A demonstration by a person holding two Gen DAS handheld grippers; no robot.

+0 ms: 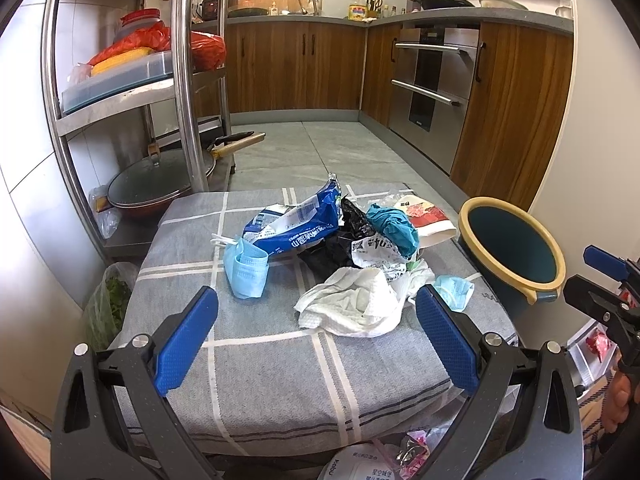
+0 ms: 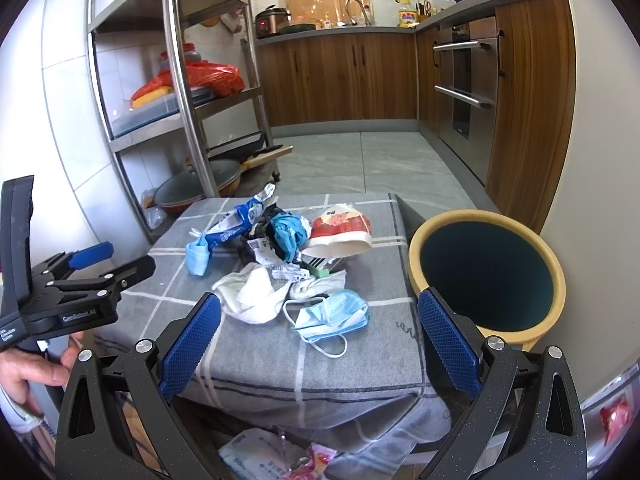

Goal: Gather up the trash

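Hovering short of the pile, both claws are held spread wide and empty, the left claw facing the crumpled white tissue, the right claw facing a blue face mask. Trash is heaped mid-table on a grey checked cloth: a blue wrapper, a second mask, a paper cup. An open bin is set just beside the table's right edge, presumably so that drops are kept short

Cloth grey, white grid lines. 2 masks pale blue. Bin dark teal, cream rim. Wrapper blue-white.
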